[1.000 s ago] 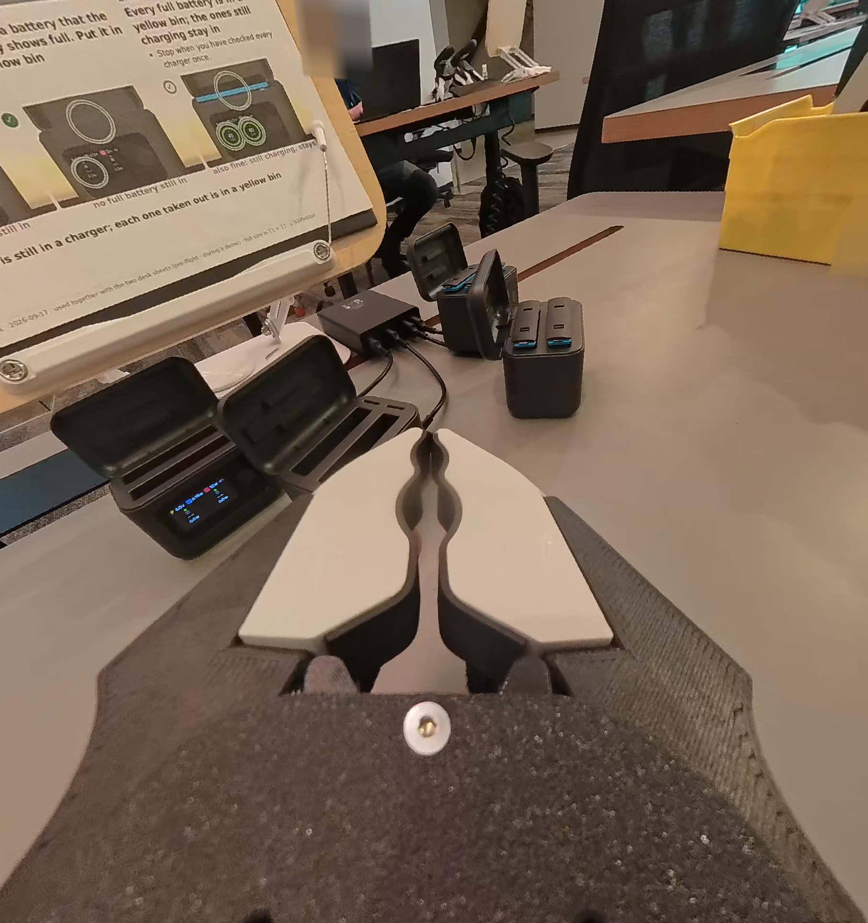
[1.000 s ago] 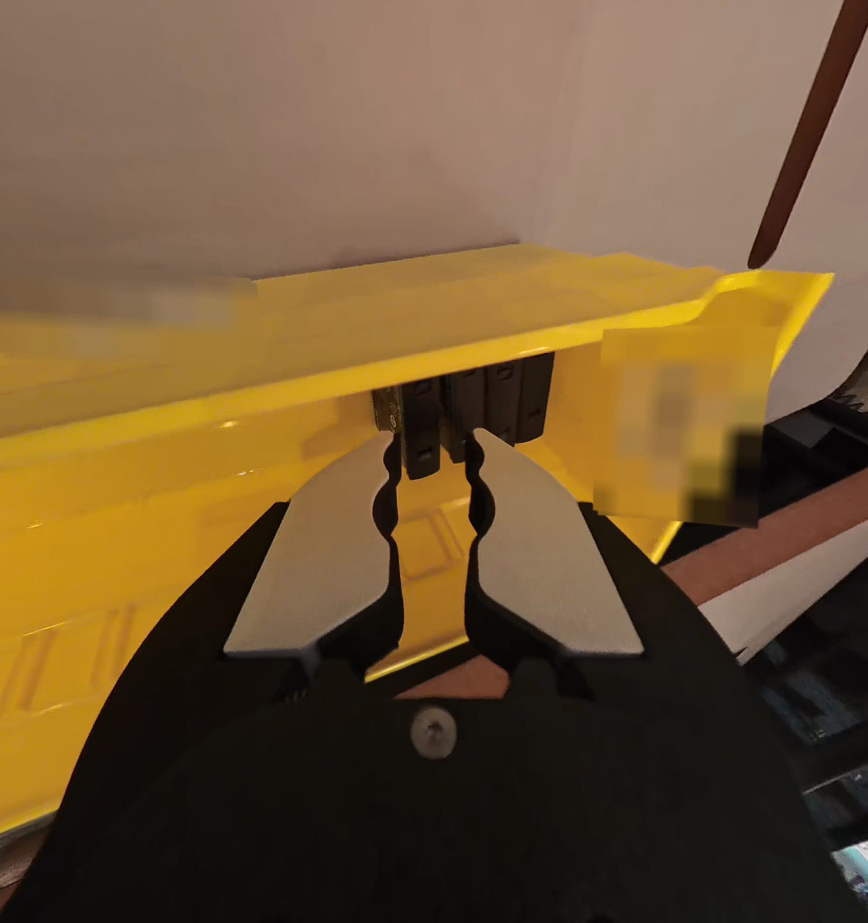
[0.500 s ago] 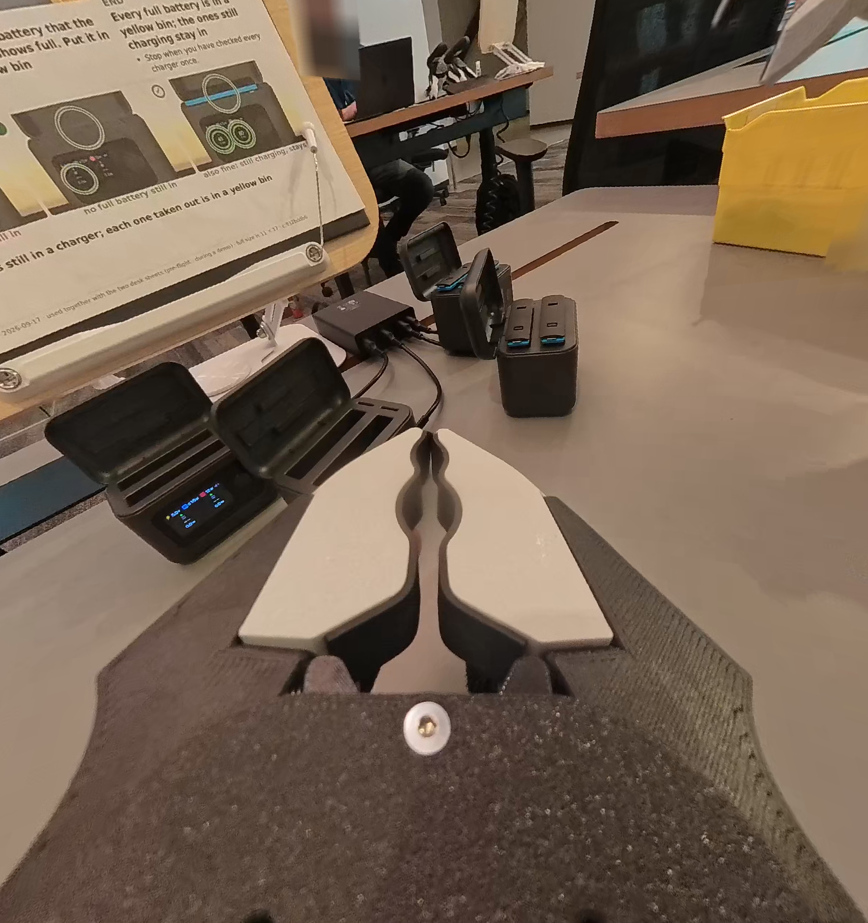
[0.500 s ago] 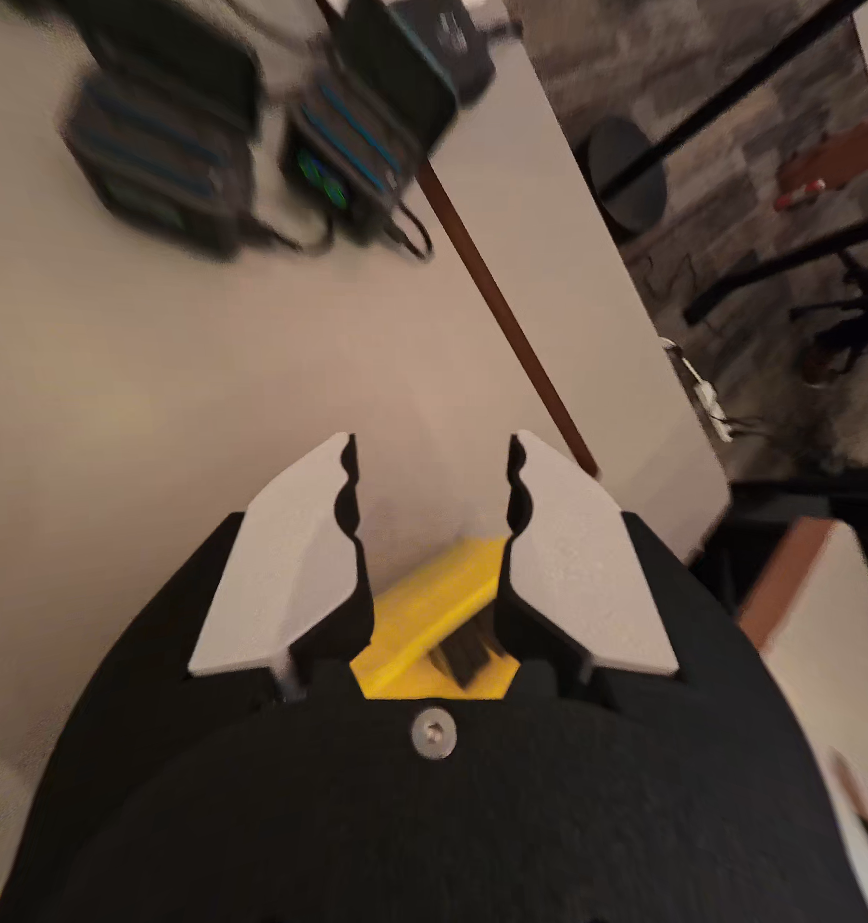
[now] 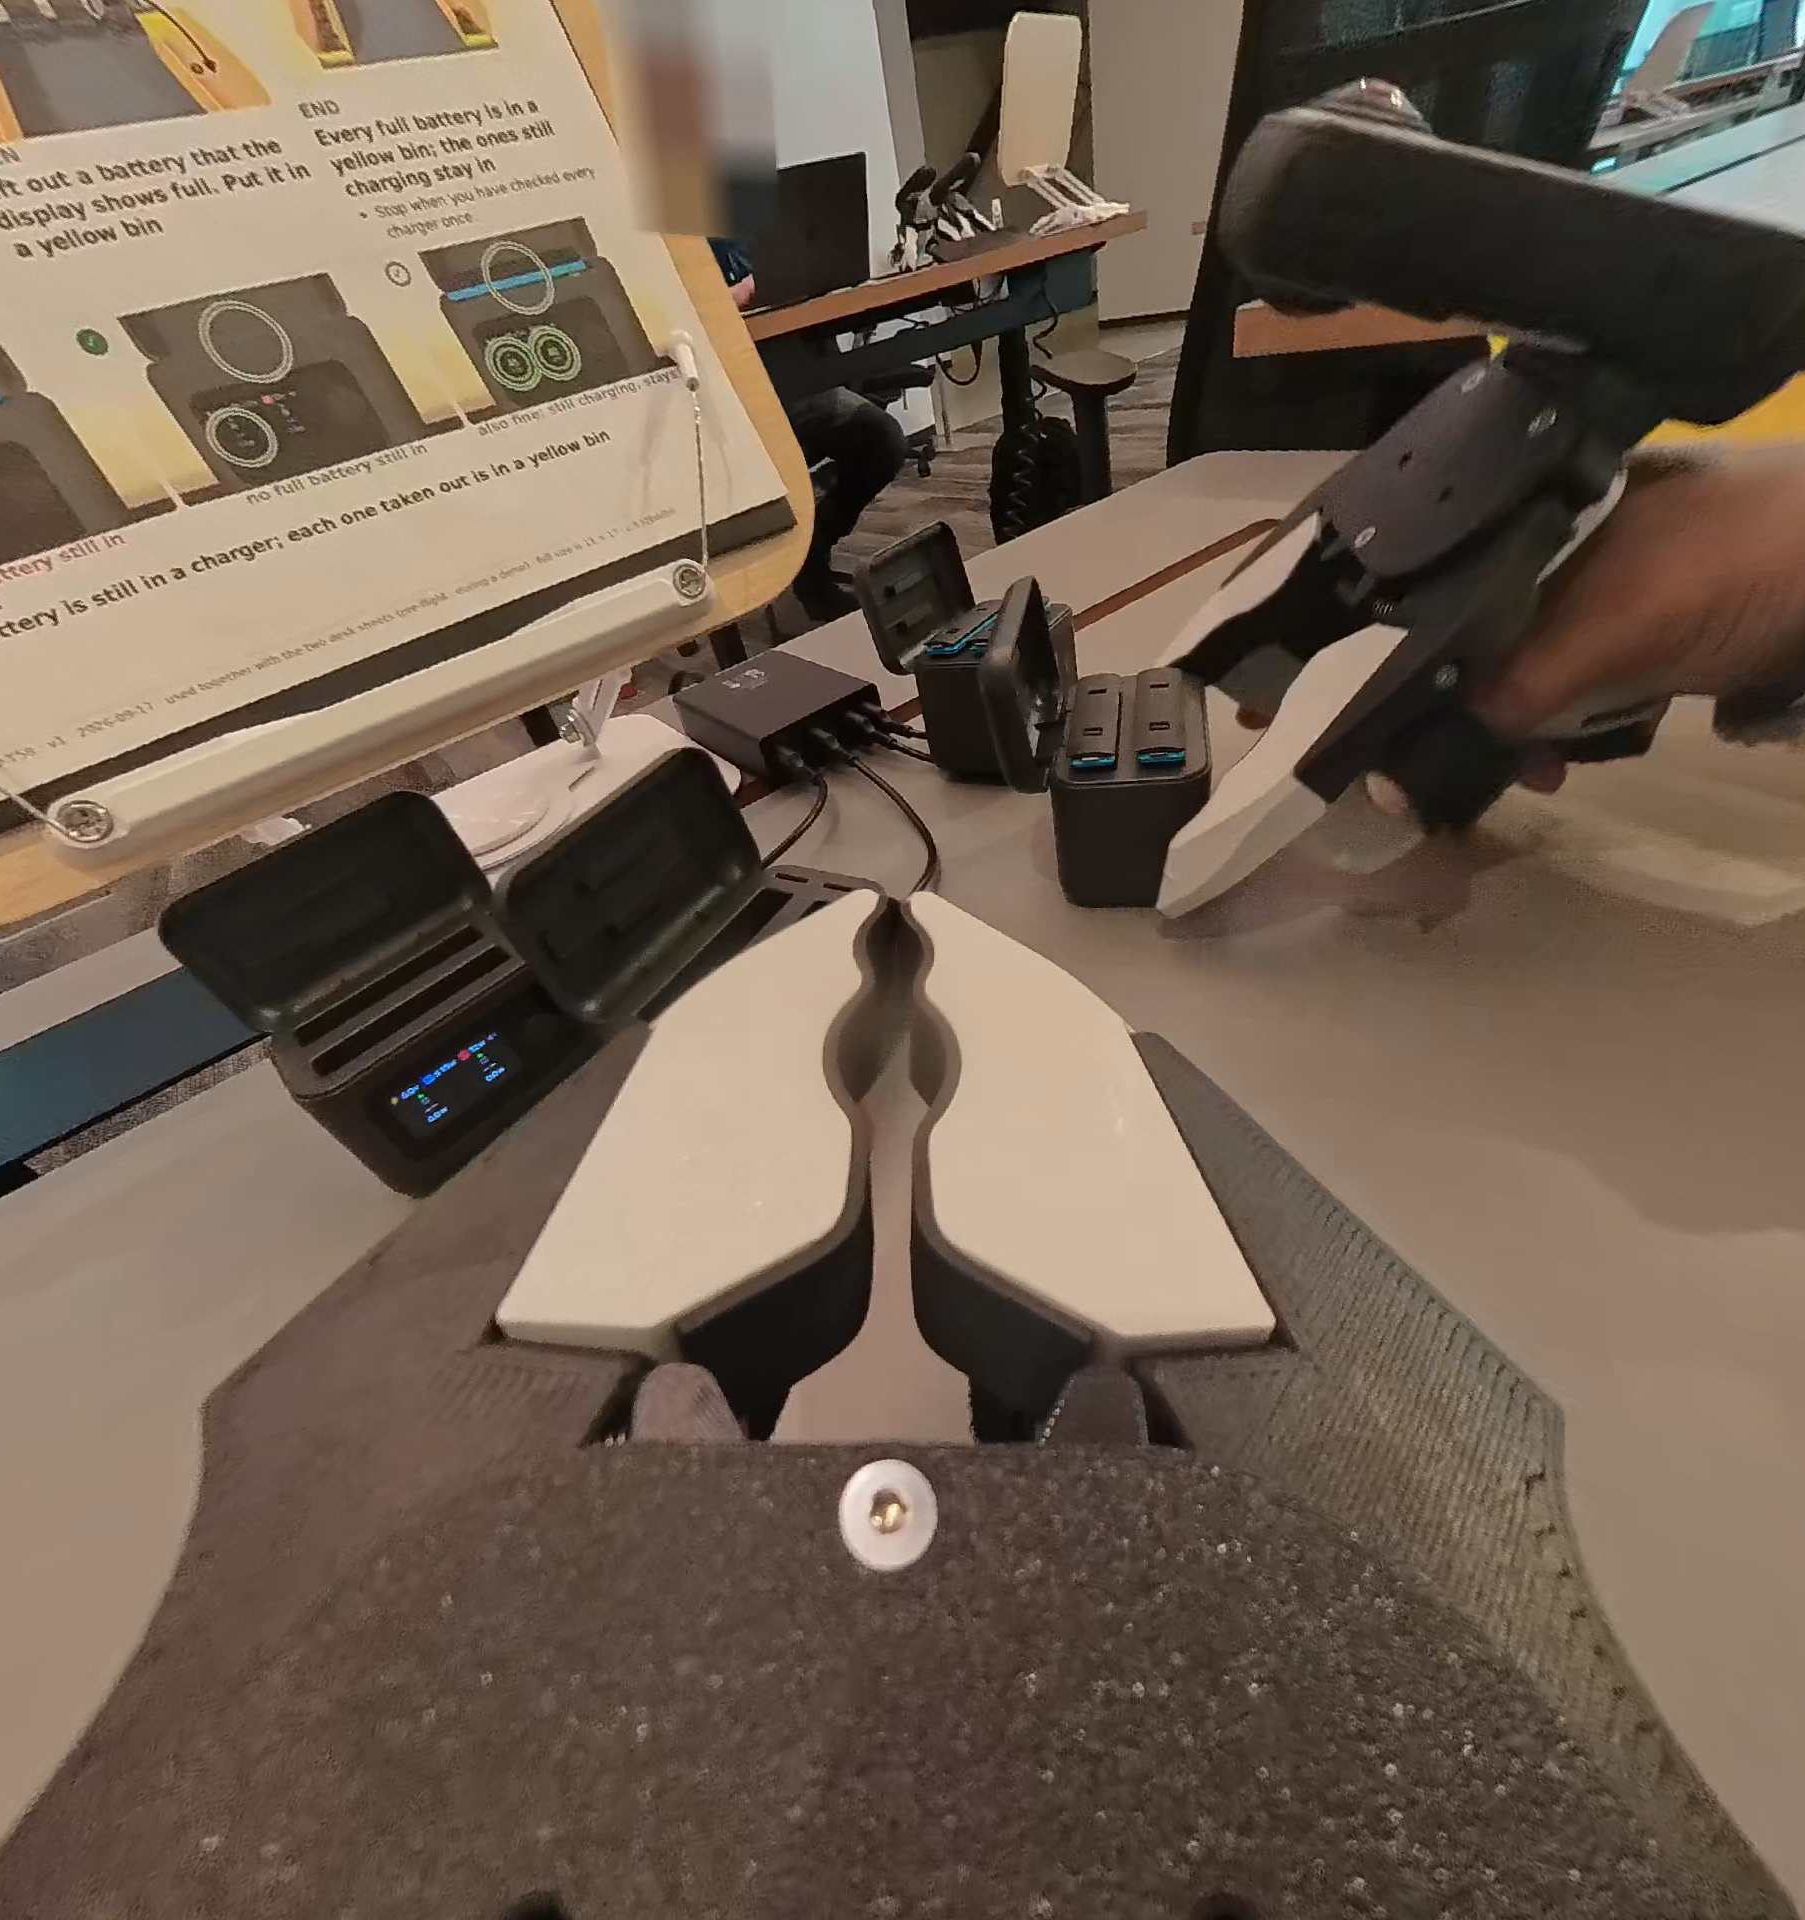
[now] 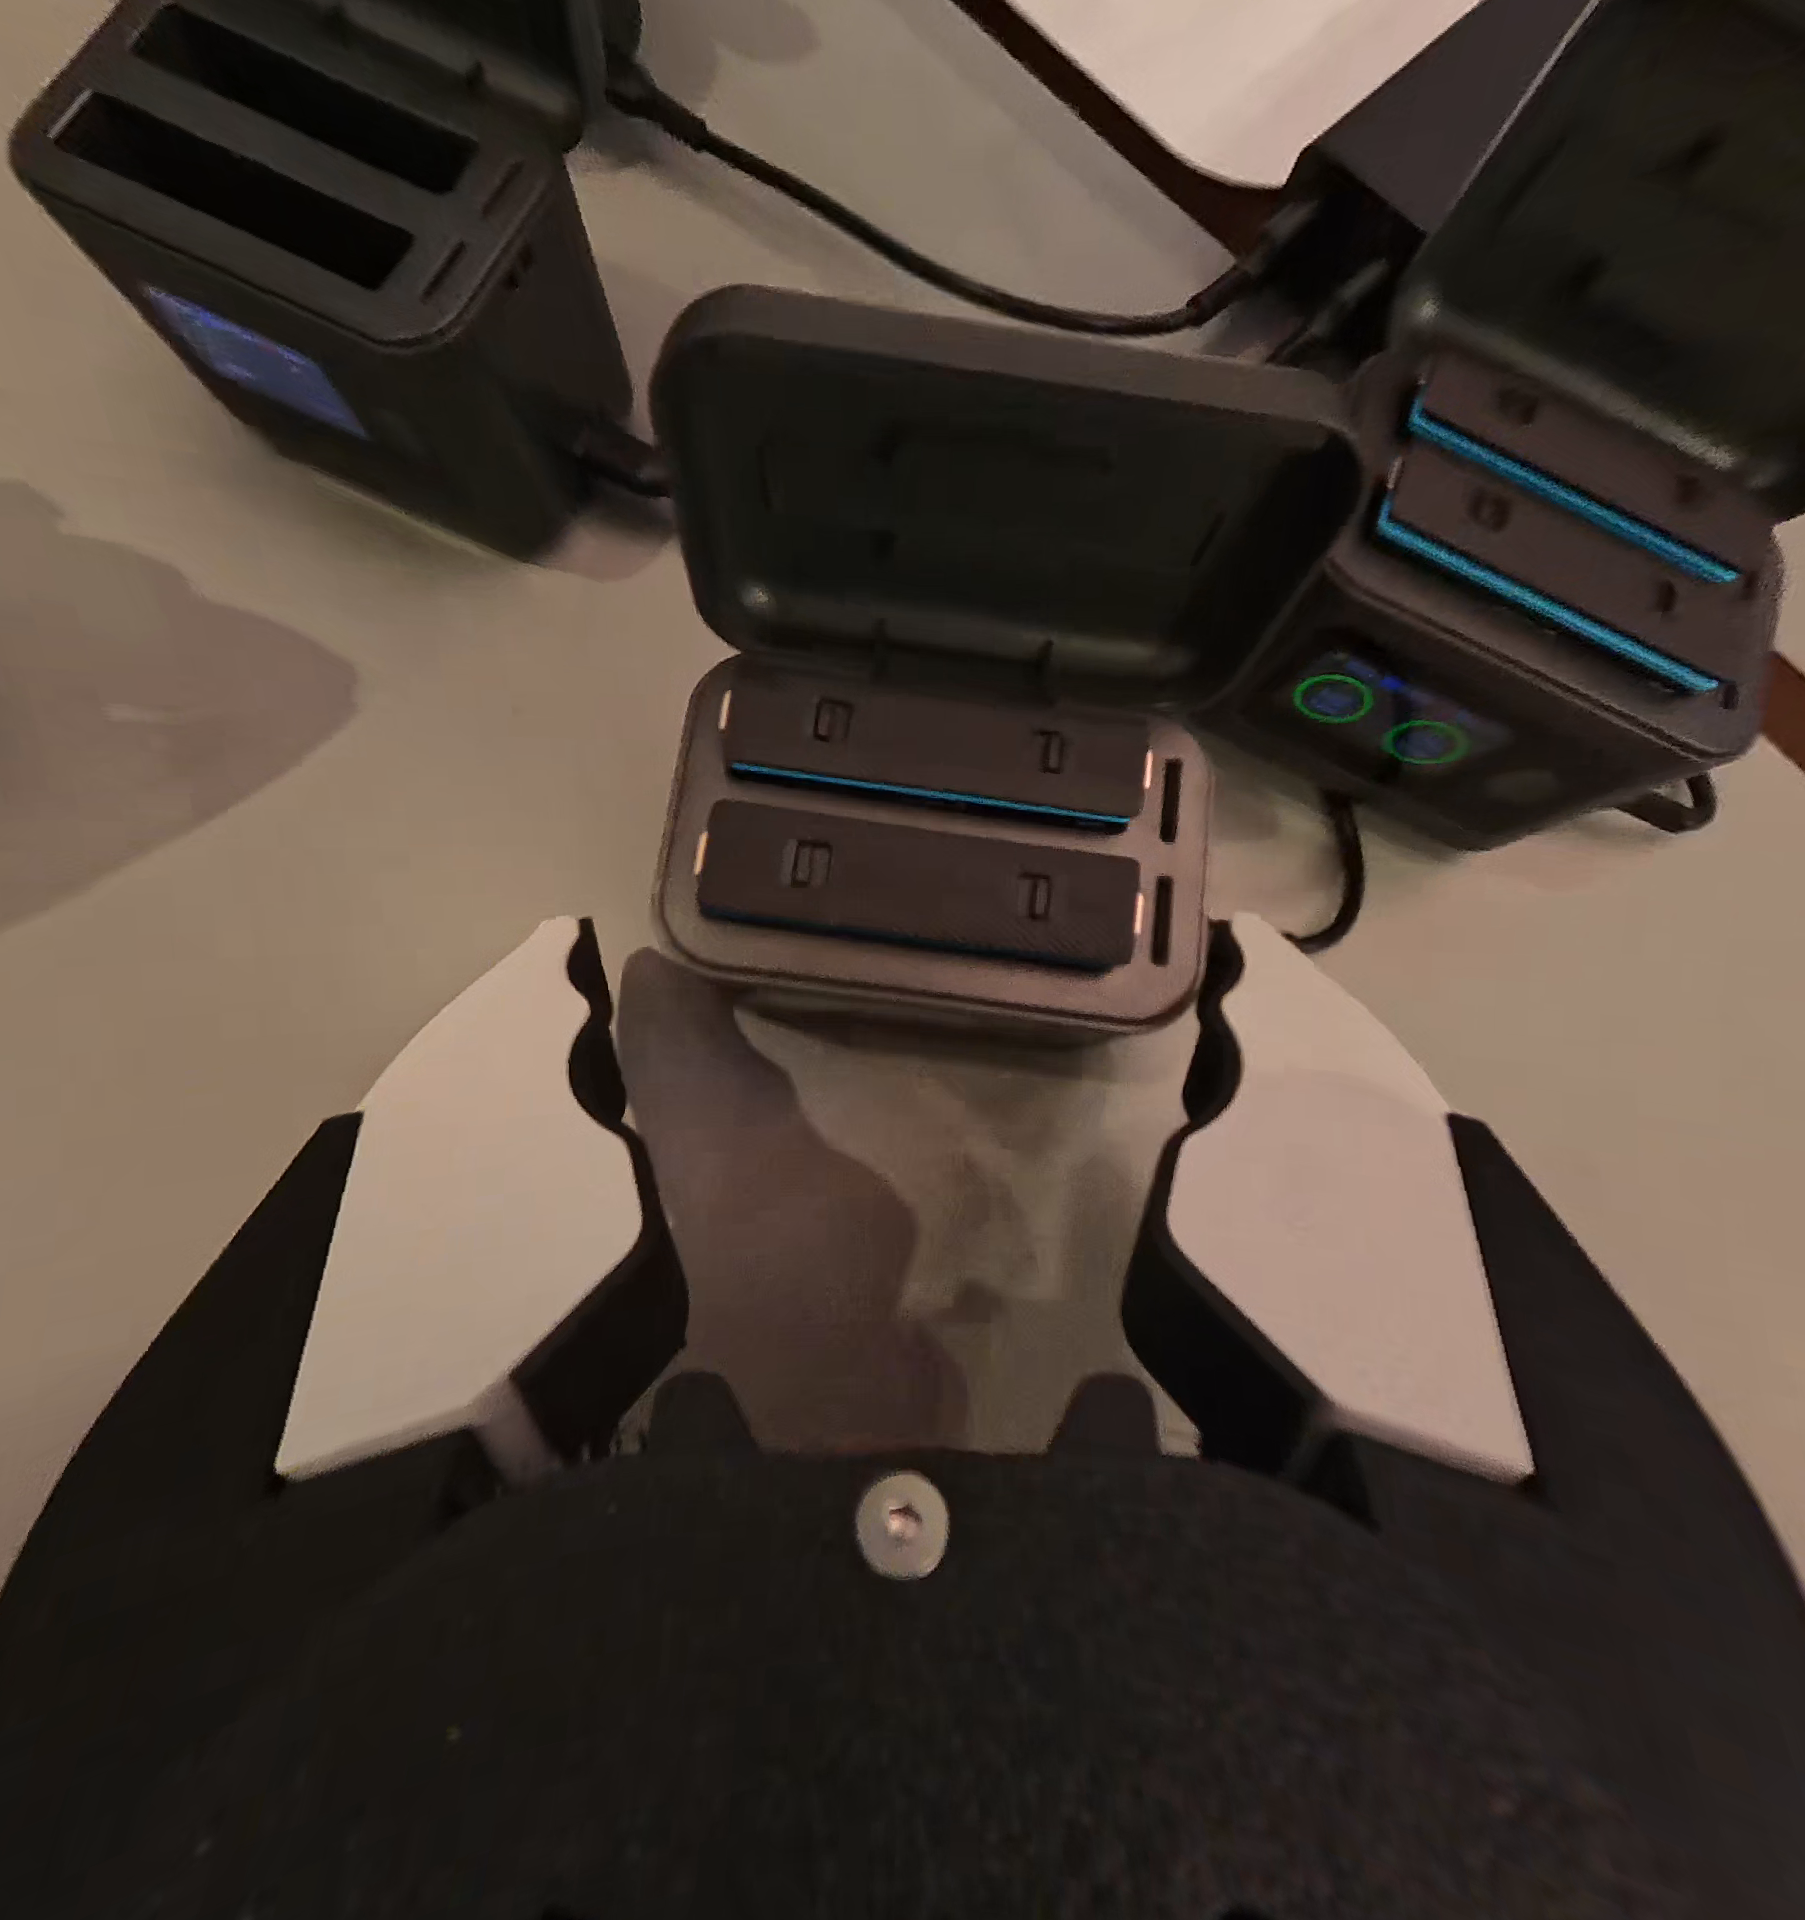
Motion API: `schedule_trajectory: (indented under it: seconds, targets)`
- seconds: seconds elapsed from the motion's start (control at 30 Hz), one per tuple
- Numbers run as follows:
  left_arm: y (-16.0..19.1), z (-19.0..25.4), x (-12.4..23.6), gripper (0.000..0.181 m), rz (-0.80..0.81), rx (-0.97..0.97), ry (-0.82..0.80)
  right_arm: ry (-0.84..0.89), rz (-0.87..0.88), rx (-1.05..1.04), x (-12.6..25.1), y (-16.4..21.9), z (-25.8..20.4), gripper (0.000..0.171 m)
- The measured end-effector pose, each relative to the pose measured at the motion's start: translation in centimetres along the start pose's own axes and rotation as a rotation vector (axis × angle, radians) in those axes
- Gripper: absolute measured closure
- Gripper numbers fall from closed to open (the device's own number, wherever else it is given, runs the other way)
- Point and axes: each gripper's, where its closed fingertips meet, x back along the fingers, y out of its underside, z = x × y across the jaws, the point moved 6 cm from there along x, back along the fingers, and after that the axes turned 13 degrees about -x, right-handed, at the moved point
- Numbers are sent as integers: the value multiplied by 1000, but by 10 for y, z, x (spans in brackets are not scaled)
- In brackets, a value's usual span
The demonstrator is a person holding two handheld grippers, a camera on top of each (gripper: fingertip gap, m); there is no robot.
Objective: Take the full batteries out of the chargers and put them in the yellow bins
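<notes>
My right gripper (image 6: 903, 935) is open and empty, just above and in front of an open black charger (image 6: 929, 966) that holds two blue-edged batteries (image 6: 919, 883). Its fingertips stand on either side of the charger's front. This gripper also shows in the left wrist view (image 5: 1220, 810), beside the same charger (image 5: 1132, 821). To its right, another charger (image 6: 1542, 665) holds two batteries and shows two green rings on its display. An empty charger (image 6: 295, 260) stands at the upper left. My left gripper (image 5: 893, 920) is shut and empty, low over the table.
Two open, empty chargers (image 5: 430, 1081) (image 5: 669, 894) sit near my left gripper, one with a lit display. A black power hub (image 5: 773, 707) with cables feeds the chargers. A slanted instruction board (image 5: 306, 416) stands at the left. A sliver of yellow bin (image 5: 1802, 410) shows behind the right gripper.
My right gripper let go of a battery in the yellow bin, opened wide and swung over to the charger with two batteries. My left gripper stayed shut and barely moved.
</notes>
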Motion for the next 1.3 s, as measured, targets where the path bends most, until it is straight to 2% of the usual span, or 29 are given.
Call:
schedule_trajectory:
  seconds: [0.07,0.3,0.6,0.73,0.9,1.0,1.3]
  targets:
    - [0,-3,0,181,1,10,-2,21,59,-10,-4,-1,2,77]
    - [1,-9,0,180,-4,27,-8,34,133,-35,-9,-1,-19,78]
    - [12,-33,6,179,-56,74,-86,55,116,-70,-24,-8,-89,79]
    - [19,-45,9,176,-83,78,-91,78,124,-110,-33,-14,-105,80]
    - [29,-43,5,165,-114,96,8,55,150,-113,-35,-15,-108,80]
    - [35,-33,1,155,-145,87,106,-16,172,-148,-31,-14,-106,81]
    - [51,-8,-26,130,-327,-80,265,-249,182,-154,-14,-17,-98,83]
